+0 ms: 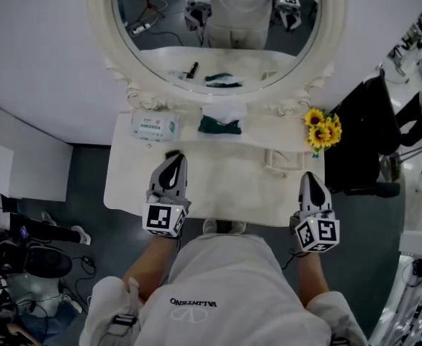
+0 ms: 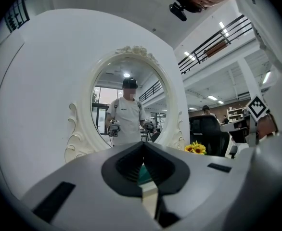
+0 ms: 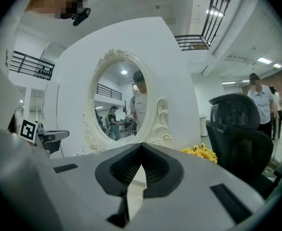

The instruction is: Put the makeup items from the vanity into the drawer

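Makeup items: the only likely one on the table [image 1: 225,189] is a dark green item [image 1: 220,126] with something white bunched on top. It sits at the back centre, right under the mirror [image 1: 218,20]. Can't tell what it is exactly. A slim black item [image 1: 193,69] shows only as a reflection in the mirror.

Around it:
- wipes pack [image 1: 153,126] at back left, level with the green item and apart from it
- sunflowers [image 1: 322,130] at the back right corner
- small pale holder [image 1: 283,161] right of centre, between the green item and the right gripper; contents not readable

Grippers:
- left gripper [image 1: 172,157] is over the table's left half, pointing at the mirror, with the wipes pack just ahead. Fingers together, nothing between them.
- right gripper [image 1: 310,177] is at the front right edge, with the holder ahead and to its left. Fingers together at the tips, empty.

Room: the middle of the table between the two grippers is bare, giving a straight line to the green item. The person's torso is up against the front edge. A black chair [image 1: 369,132] stands just off the right side, and there is cable clutter on the floor to the left.
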The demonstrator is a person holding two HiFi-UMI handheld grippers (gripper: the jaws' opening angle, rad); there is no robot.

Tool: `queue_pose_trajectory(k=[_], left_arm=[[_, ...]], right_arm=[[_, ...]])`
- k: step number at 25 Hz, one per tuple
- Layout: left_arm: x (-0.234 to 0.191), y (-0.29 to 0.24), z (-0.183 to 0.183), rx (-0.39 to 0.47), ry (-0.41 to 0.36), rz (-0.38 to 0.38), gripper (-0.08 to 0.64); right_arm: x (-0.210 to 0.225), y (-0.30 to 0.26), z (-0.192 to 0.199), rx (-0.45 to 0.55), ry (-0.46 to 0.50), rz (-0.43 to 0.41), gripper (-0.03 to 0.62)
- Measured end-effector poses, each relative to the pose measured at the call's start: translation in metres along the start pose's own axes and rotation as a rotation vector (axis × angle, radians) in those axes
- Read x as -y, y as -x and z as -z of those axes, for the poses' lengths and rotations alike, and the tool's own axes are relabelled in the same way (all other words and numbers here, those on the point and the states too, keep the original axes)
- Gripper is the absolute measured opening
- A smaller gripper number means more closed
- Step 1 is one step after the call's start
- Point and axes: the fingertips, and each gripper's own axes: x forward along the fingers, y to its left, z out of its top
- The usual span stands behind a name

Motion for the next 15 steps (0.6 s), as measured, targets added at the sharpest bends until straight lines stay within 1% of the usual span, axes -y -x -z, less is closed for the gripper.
queue_pose_trajectory(k=[5, 15], left_arm=[[-0.0002, 0.0013, 0.0035, -0.002, 0.015, 0.015, 0.003], [0.0090, -0.0046, 0.0057, -0.013, 0.015, 0.056, 0.003]], right_arm=[[-0.0023, 0.0031, 0.0001, 0.003, 0.004, 0.012, 0.009], [-0.0034, 0.0045, -0.0006, -0.001, -0.004, 0.020, 0.010]])
